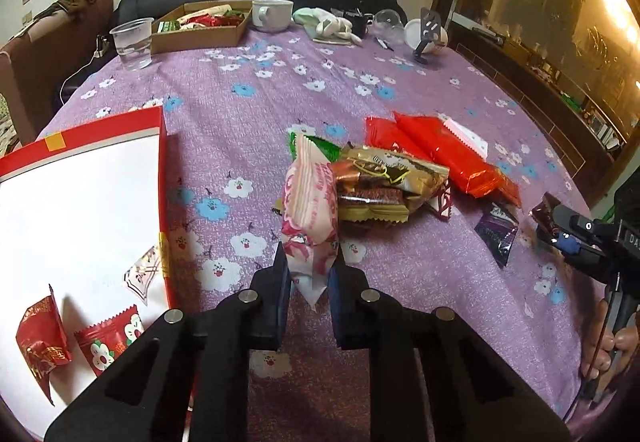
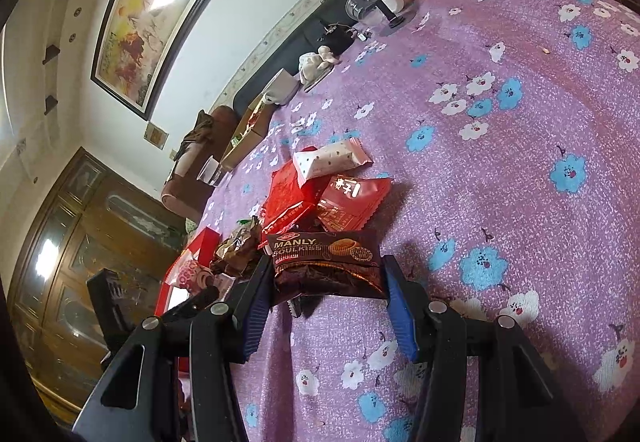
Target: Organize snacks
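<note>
The left gripper [image 1: 309,270] pinches the pink-striped candy packet [image 1: 310,202] upright, the red-rimmed box [image 1: 162,178] just to its left, while the right gripper [image 2: 326,282] clasps the brown Manly biscuit packet [image 2: 326,262] crosswise.

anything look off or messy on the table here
Nothing is spilled or damaged. The wrapped snacks lie in a loose overlapping heap on the purple floral tablecloth, not in the red-rimmed white box, which holds only a few.

Two tools are showing, left [image 1: 308,274] and right [image 2: 326,282], each gripping one snack. Three packets are lying in the red box [image 1: 162,146]. Two red packs [image 1: 448,154] are sitting on the table [image 1: 248,110]
</note>
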A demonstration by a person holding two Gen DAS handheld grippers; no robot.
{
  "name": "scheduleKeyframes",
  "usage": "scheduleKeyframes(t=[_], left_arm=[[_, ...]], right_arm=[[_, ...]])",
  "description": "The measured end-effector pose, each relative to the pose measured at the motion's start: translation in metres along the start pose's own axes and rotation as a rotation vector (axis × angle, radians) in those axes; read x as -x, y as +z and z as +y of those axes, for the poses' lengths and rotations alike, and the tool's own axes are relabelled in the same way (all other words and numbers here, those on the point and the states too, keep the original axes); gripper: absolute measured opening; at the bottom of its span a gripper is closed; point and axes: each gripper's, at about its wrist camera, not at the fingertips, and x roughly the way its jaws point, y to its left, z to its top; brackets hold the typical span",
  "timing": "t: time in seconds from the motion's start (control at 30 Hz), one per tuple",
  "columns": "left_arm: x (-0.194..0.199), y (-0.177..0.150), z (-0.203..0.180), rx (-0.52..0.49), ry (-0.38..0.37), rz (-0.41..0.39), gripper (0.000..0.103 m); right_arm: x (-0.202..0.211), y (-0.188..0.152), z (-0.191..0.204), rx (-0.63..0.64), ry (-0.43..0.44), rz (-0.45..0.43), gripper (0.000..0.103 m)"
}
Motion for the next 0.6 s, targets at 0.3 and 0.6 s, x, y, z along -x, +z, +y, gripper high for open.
scheduleKeyframes(t=[0.3,0.6], left_arm=[[-0.014,0.005,0.003,0.021,0.028,0.066,0.022],[-0.008,0.014,0.007,0.037,0.041,0.005,0.037]], right_arm=[[-0.001,0.001,-0.001,-0.002,-0.004,0.005,0.054],[-0.001,0.0,0.001,0.001,0.004,0.011,0.054]])
